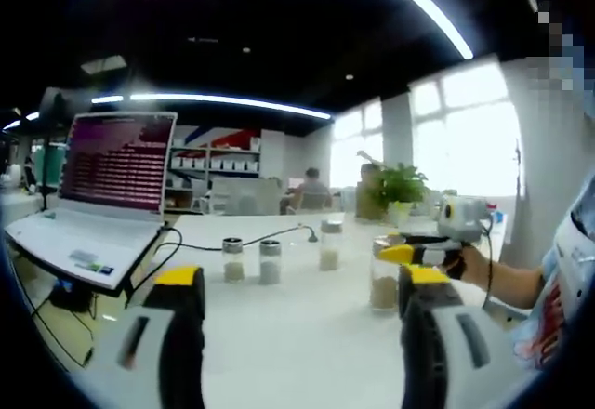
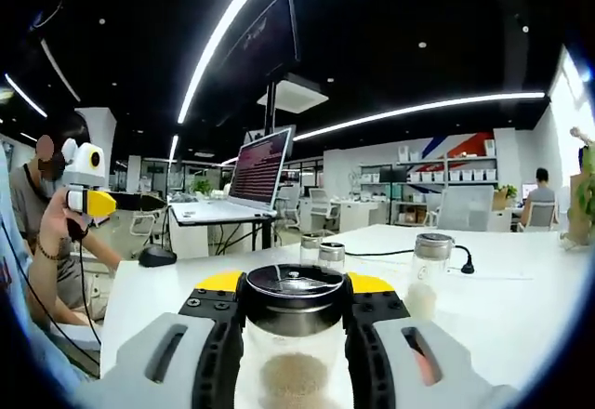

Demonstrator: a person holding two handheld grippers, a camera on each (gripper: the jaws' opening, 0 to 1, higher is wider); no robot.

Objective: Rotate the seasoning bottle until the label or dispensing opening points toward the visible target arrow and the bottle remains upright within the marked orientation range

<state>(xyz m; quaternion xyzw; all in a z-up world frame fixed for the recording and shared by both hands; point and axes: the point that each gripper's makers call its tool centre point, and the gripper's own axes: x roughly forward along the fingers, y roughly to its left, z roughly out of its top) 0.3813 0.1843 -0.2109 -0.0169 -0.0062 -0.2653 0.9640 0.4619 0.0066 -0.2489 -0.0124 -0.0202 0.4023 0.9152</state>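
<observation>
Left gripper view looks along its own two jaws, which stand wide apart with bare table between them; the left gripper [image 1: 302, 311] holds nothing. The white table [image 1: 297, 335] carries four glass seasoning bottles with dark lids: two small bottles [image 1: 251, 260] side by side near the middle, a taller bottle [image 1: 330, 245] beyond them to the right, and the seasoning bottle [image 1: 384, 274] further right, upright, with pale powder in its lower part. The right gripper [image 1: 409, 253] comes in from the right, held by a hand [image 1: 476, 265], its yellow tips at that bottle's lid. An open laptop [image 1: 102, 195] sits at the left on a raised stand, a black cable [image 1: 232, 242] trailing from it across the table, and a potted plant [image 1: 400, 188] stands at the far edge. Right gripper view shows its own jaws closed narrow around the seasoning bottle [image 2: 295, 335], one on each side just below the dark lid, the bottle upright on the table [image 2: 502, 307] with powder at the bottom. Behind it stand the two small bottles [image 2: 321, 253] and the taller bottle [image 2: 428, 274] to the right, well apart from the held one. The left gripper [image 2: 88, 200] appears at the far left in a hand [image 2: 56, 228]; whether its jaws are apart cannot be told from here. The laptop [image 2: 256, 172] sits beyond, and a black mouse [image 2: 158, 257] lies near the table's left edge.
</observation>
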